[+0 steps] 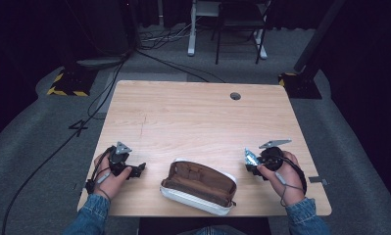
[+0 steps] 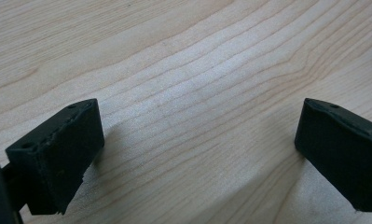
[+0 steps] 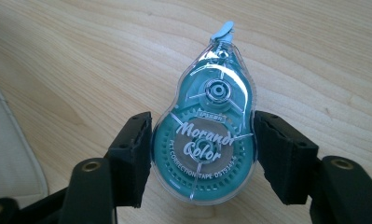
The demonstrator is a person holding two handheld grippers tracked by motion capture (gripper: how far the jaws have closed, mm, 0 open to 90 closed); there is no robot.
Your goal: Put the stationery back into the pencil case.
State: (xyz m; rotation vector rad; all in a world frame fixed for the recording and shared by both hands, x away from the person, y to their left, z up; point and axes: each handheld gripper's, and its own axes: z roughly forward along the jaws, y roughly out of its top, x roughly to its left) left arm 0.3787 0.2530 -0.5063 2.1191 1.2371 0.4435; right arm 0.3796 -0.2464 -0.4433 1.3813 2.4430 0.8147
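- The right tongs [image 3: 202, 154] grip a teal correction tape dispenser [image 3: 207, 135] by its wide round body, one black jaw pressed against each flank, so they stand fairly wide.
- The dispenser's clear shell shows its toothed wheels and the printed words "Morandi Color"; its narrow pale-blue tip points away from the tongs, over the bare wood.
- In the high view the right tongs [image 1: 251, 159] are at the right side of the tabletop [image 1: 193, 112], near the front edge, with the dispenser [image 1: 250, 157] showing as a small blue-green shape at their tip, pointing toward the middle.
- A pencil case [image 1: 199, 186] lies open between the two hands, near the front edge; its shell is white and its lining brown. It is slightly apart from the dispenser, to the left of it.
- A pale edge of the case [image 3: 9, 154] shows at the left border of the right gripper view.
- The left tongs [image 1: 139, 169] rest low over the tabletop to the left of the case, pointing toward it.
- In the left gripper view their jaws stand wide apart with nothing between them, only wood grain [image 2: 193, 102] beneath.
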